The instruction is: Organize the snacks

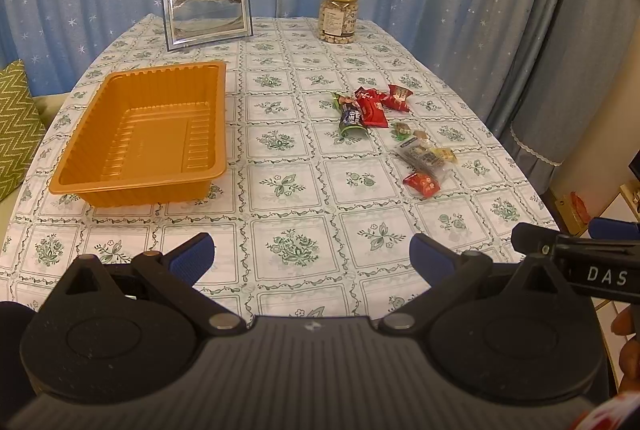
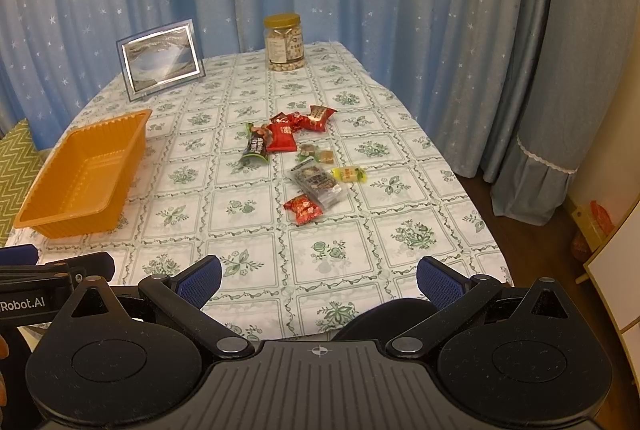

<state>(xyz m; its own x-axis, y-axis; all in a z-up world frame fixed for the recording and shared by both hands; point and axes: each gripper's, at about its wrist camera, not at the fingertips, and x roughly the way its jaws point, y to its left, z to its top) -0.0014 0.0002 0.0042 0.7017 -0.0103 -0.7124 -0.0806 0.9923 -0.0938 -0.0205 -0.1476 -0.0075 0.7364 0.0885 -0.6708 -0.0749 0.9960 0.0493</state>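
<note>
Hanging over the worktop's (image 1: 296, 166) near edge, the left hand-held gripper (image 1: 312, 258) and right hand-held gripper (image 2: 318, 280) are both wide and hold nothing. Snacks (image 2: 298, 154) lie near the right edge. An orange tray (image 1: 148, 134) sits by the left edge.

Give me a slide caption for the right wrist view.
Open right tongs face scattered snacks on the table; the orange tray sits empty at left.

Table (image 1: 288, 214): tray (image 1: 144, 134), snacks (image 1: 370, 110), jar (image 1: 338, 15), frame (image 1: 206, 12)
</note>
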